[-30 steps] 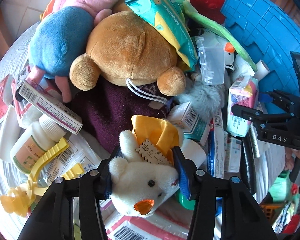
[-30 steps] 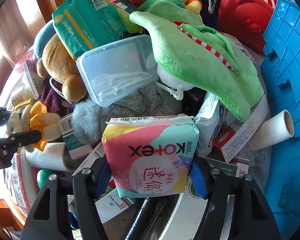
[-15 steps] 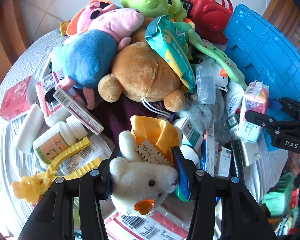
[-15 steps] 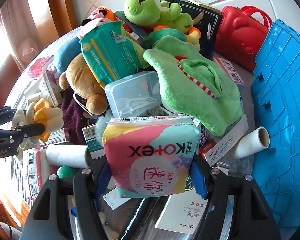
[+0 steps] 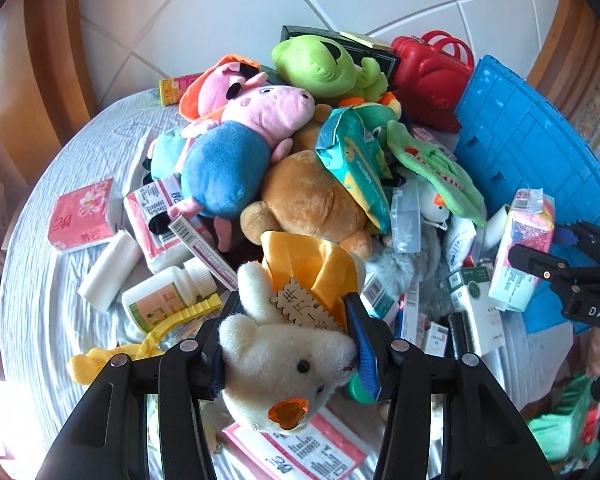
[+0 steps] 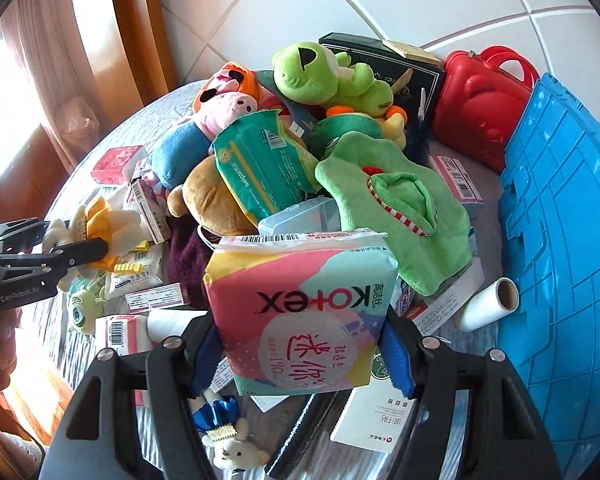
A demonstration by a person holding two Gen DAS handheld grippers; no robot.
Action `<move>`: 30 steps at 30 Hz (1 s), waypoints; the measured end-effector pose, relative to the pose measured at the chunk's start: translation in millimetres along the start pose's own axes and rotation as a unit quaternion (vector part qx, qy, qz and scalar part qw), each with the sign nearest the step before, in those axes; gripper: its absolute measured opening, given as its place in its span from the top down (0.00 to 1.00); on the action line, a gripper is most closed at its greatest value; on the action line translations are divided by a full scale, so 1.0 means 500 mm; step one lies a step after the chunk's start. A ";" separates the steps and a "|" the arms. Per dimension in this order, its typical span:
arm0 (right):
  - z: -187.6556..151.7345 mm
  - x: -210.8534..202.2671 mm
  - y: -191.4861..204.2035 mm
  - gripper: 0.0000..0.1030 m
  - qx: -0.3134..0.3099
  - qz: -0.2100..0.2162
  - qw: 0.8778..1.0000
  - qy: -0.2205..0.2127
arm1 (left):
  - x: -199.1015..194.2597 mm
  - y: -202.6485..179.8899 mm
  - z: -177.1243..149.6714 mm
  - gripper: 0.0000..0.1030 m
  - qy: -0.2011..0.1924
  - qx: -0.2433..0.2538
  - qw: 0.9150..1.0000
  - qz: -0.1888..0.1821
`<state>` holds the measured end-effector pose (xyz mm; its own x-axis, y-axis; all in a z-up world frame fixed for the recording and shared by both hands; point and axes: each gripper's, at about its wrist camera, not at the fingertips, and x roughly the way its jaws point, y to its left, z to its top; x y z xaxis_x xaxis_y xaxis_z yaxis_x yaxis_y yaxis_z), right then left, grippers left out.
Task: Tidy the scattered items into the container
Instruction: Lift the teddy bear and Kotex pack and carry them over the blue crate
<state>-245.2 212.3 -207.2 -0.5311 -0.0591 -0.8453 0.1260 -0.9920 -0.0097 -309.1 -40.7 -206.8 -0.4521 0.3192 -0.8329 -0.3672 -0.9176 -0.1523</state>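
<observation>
My left gripper [image 5: 292,308] is shut on a small white plush bear [image 5: 284,364] with a yellow ribbon, held above the pile. My right gripper [image 6: 298,320] is shut on a pink and teal pack of pads [image 6: 300,300], also lifted off the table. Each gripper shows in the other's view: the right one [image 5: 540,240] with the pack [image 5: 524,248], the left one [image 6: 68,236] with the bear [image 6: 104,220]. The blue plastic crate [image 5: 520,140] [image 6: 560,240] stands at the right of the pile.
A heap covers the round table [image 5: 60,280]: a pink pig plush [image 5: 228,168], a brown bear [image 5: 312,200], a green frog [image 5: 320,64], a red case [image 5: 428,76], boxes and a bottle. A paper roll [image 6: 488,308] lies against the crate.
Both grippers have risen with their loads still gripped. The pile now looks smaller and farther below, and more of the table and floor shows.
</observation>
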 end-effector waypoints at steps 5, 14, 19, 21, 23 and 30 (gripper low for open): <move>0.009 -0.032 0.002 0.35 0.010 0.010 1.000 -0.014 | -0.039 0.019 0.016 0.53 -0.020 -0.009 1.000 0.010; 0.039 -0.084 0.033 0.35 -0.002 0.026 0.999 -0.045 | -0.103 0.056 0.040 0.53 -0.055 -0.033 0.998 0.026; 0.048 -0.102 0.037 0.35 -0.002 0.031 0.998 -0.049 | -0.131 0.055 0.053 0.53 -0.068 -0.035 0.997 0.031; 0.053 -0.112 0.035 0.35 0.001 0.035 0.998 -0.052 | -0.143 0.049 0.059 0.53 -0.073 -0.031 0.996 0.037; 0.059 -0.124 0.036 0.35 -0.002 0.036 0.998 -0.058 | -0.154 0.044 0.065 0.53 -0.079 -0.028 0.996 0.041; 0.072 -0.151 0.027 0.35 -0.002 0.045 0.996 -0.071 | -0.179 0.023 0.083 0.53 -0.087 -0.030 0.995 0.046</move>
<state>-233.5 199.3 -124.2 -0.6304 -0.1633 -0.7589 0.1816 -0.9815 0.0603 -306.6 -69.9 -111.8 -0.6176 0.2657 -0.7402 -0.2717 -0.9553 -0.1162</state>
